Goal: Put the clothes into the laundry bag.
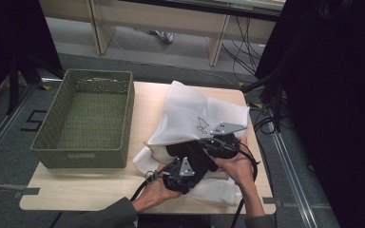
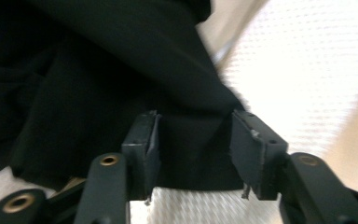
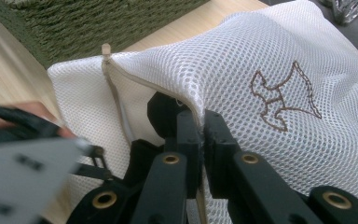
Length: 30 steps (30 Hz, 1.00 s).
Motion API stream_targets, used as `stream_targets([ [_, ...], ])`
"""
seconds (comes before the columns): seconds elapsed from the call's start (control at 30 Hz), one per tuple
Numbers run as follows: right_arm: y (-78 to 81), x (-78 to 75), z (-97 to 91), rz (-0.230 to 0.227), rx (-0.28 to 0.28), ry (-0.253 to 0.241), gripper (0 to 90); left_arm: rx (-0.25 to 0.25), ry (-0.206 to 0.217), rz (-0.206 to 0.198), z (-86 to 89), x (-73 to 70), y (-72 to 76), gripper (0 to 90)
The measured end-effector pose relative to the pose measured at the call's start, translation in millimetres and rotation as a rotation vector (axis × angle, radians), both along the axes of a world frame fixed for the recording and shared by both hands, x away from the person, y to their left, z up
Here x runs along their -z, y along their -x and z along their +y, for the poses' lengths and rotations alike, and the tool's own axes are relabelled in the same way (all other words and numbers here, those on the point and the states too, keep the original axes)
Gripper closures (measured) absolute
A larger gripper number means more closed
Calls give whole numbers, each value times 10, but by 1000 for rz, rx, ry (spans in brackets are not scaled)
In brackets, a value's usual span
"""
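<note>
I pinch the white mesh bag open with my right gripper. My left gripper, jaws half open, probably pushes the black cloth inside next.

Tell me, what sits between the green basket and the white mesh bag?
Only bare wooden table: in the high view, a strip of it separates the green basket from the white mesh bag.

Both forearms come in low, the hands close together. The right gripper has its 2 jaws pinched together on the white mesh bag. The left gripper has its jaws apart, black cloth lying between them.
</note>
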State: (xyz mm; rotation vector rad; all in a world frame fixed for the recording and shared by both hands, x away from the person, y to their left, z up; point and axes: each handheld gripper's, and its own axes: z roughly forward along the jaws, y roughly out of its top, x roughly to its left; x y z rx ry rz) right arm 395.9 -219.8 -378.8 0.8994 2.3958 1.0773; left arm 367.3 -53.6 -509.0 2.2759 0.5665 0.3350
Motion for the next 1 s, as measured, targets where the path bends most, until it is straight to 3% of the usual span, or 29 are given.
stream_targets([
  [0.1,4,-3,-8,11,-1,-1,872,-4,-13,-29,-60,-11,-69,722],
  [0.2,-3,2,-6,4,-11,-1,872,-27,-23,-52,-104,-1,-162,836],
  [0.37,15,-15,-3,5,16,-5,872,-95,-53,-163,-122,11,-360,856],
  [0.43,5,-12,-8,19,8,-14,872,-122,-64,-185,-92,25,-429,855],
  [0.53,-7,-6,-13,-1,10,-3,872,-122,-98,-234,-101,60,-451,847],
  [0.6,-3,-4,-9,16,18,-7,872,-124,-88,-237,-103,68,-449,835],
  [0.67,-13,2,-15,1,6,-3,872,-114,-84,-225,-98,60,-442,804],
  [0.73,-13,0,-21,3,3,-2,872,-99,-69,-194,-67,33,-397,732],
  [0.8,-19,6,-23,2,1,-10,872,-112,-64,-190,-21,-10,-334,658],
  [0.87,-12,3,-30,1,8,-6,872,-97,-26,-148,41,-44,-288,581],
  [1.0,-9,10,-24,8,6,-2,872,-84,-13,-132,209,-135,-189,469],
])
